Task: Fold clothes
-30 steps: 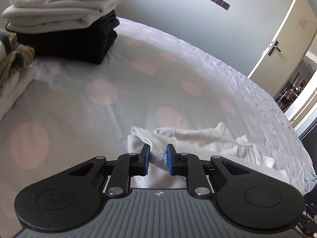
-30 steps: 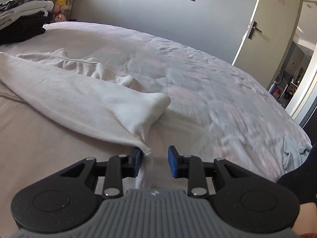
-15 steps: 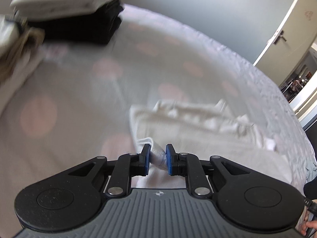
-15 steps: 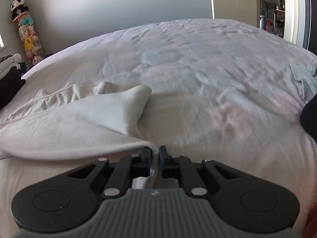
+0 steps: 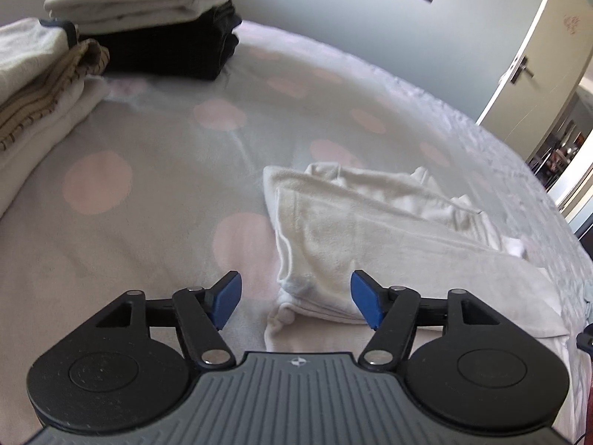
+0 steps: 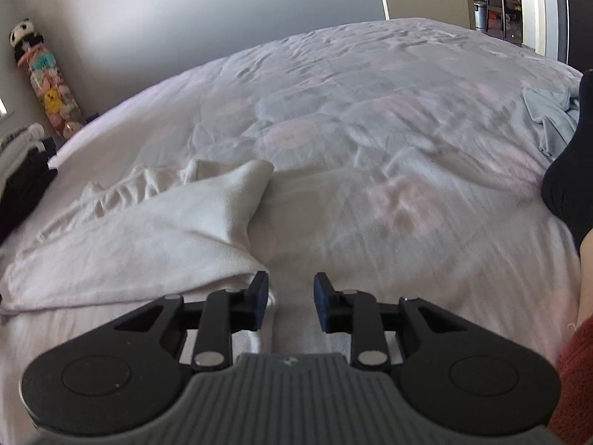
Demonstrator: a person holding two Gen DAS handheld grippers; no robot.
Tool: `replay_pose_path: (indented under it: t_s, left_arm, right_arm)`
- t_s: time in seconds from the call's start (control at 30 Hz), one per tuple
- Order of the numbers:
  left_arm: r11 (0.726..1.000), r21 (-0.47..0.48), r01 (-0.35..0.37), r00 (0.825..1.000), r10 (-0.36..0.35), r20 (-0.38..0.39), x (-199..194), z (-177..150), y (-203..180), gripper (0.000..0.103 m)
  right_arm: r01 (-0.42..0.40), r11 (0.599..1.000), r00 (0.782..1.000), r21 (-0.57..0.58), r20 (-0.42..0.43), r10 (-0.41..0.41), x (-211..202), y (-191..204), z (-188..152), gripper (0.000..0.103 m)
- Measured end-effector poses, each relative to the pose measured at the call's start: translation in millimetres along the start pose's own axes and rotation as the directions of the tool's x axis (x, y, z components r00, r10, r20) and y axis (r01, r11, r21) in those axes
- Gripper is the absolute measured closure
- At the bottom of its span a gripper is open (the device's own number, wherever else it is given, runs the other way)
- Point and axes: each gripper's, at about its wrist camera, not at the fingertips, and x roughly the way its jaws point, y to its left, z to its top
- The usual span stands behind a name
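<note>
- Left wrist view: the left claw stood wide, its jaws having just been opening, with the near corner of the white garment lying between the blue pads but touched by neither.
- The white garment lay folded over on the bed, its straight folded edge running away from the claw and its rumpled part bunched toward the far right.
- The bed cover was pale grey with pink dots, and the claw pointed down toward it at a slant.
- At the far left corner of the bed stood a stack of folded clothes, dark items at the bottom and white ones above; a second pile with a striped tan piece sat nearer on the left edge.
- A door with a handle stood against the grey wall on the right.
- Right wrist view: the right claw stood narrowly parted, its jaws having just been opening; the garment's edge lay just beside the left pad, whether touching it I cannot tell, and the pads did not press on the cloth.
- From this side the garment spread to the left, with one flap folded over toward the middle of the bed.
- A pale blue cloth lay crumpled at the bed's right edge, next to a dark sock.
- A red sleeve showed at the lower right corner.
- A column of soft toys stood against the wall at the far left.
</note>
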Motion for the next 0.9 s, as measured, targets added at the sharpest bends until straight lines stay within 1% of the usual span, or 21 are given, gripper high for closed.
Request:
replay_pose_path:
  t_s: [0.03, 0.1, 0.17, 0.27, 0.37, 0.43, 0.47, 0.5, 0.53, 0.57, 0.6, 0.67, 0.73, 0.8, 0.87, 0.9]
  left_arm:
    - [1.0, 0.002, 0.002, 0.999, -0.002, 0.034, -3.7, -2.3, -0.8, 0.022]
    - [1.0, 0.012, -0.005, 0.996, 0.004, 0.09, -6.5, -6.3, -1.8, 0.017]
    - [0.999, 0.039, -0.016, 0.993, 0.011, 0.117, -4.5, -7.7, -2.9, 0.016]
    - [0.998, 0.06, 0.001, 0.993, -0.008, 0.118, 4.1, -6.2, -1.2, 0.016]
    - [0.999, 0.049, 0.013, 0.994, -0.018, 0.104, 16.3, -5.2, 5.4, 0.016]
    - [0.999, 0.049, 0.016, 0.996, -0.02, 0.089, 23.9, -6.2, 9.3, 0.017]
    - [0.998, 0.053, 0.017, 0.996, -0.021, 0.082, 27.3, -7.0, 10.7, 0.017]
    - [0.998, 0.06, 0.016, 0.997, -0.021, 0.076, 30.0, -7.6, 11.5, 0.017]
    - [0.997, 0.071, 0.013, 0.997, -0.018, 0.074, 30.7, -8.0, 10.5, 0.017]
    - [0.997, 0.081, 0.01, 0.997, -0.016, 0.071, 31.1, -8.4, 9.5, 0.017]
    - [0.996, 0.084, 0.009, 0.998, -0.014, 0.068, 30.9, -8.5, 8.9, 0.017]
    - [0.996, 0.085, 0.01, 0.998, -0.016, 0.063, 30.8, -8.8, 9.4, 0.017]
    - [0.997, 0.082, 0.017, 0.998, -0.021, 0.059, 31.4, -9.3, 11.3, 0.017]
    - [0.997, 0.08, 0.021, 0.998, -0.025, 0.058, 31.2, -9.6, 12.3, 0.017]
    - [0.997, 0.08, 0.022, 0.998, -0.026, 0.054, 30.0, -8.7, 12.4, 0.017]
    - [0.997, 0.077, 0.024, 0.998, -0.028, 0.051, 28.8, -7.9, 12.3, 0.017]
  right_arm:
    - [-0.035, 0.998, 0.999, 0.044, 0.027, 0.034, -1.6, -4.2, 3.5, 0.071]
    - [-0.106, 0.986, 0.992, 0.128, 0.081, 0.097, -3.8, -12.4, 10.8, 0.061]
    - [-0.147, 0.969, 0.988, 0.199, 0.075, 0.134, 14.7, -14.7, 24.7, 0.061]
    - [-0.198, 0.938, 0.98, 0.283, 0.044, 0.194, 49.3, -13.6, 46.6, 0.06]
    - [-0.161, 0.925, 0.984, 0.345, -0.014, 0.177, 80.8, -14.2, 59.2, 0.06]
    - [-0.143, 0.921, 0.984, 0.363, -0.044, 0.17, 96.2, -16.4, 63.5, 0.061]
    - [-0.152, 0.92, 0.983, 0.362, -0.043, 0.179, 99.7, -16.5, 64.8, 0.065]
    - [-0.161, 0.919, 0.981, 0.36, -0.041, 0.188, 103.2, -16.6, 66.0, 0.079]
    - [-0.169, 0.918, 0.98, 0.359, -0.04, 0.196, 106.8, -16.6, 67.3, 0.09]
    - [-0.176, 0.919, 0.979, 0.354, -0.036, 0.201, 109.4, -16.2, 68.7, 0.094]
    - [-0.168, 0.93, 0.983, 0.326, -0.018, 0.184, 106.8, -12.3, 71.6, 0.096]
    - [-0.118, 0.971, 0.993, 0.207, 0.012, 0.119, 101.9, -0.9, 77.7, 0.098]
    - [-0.042, 0.992, 0.999, 0.123, -0.007, 0.043, 107.7, 5.5, 77.0, 0.098]
    - [-0.026, 0.992, 0.999, 0.122, -0.033, 0.03, 119.1, 1.0, 70.4, 0.098]
    - [-0.028, 0.993, 0.999, 0.118, -0.024, 0.031, 121.4, -1.3, 65.8, 0.097]
    - [-0.029, 0.993, 0.999, 0.112, -0.018, 0.031, 120.2, -0.9, 65.2, 0.095]
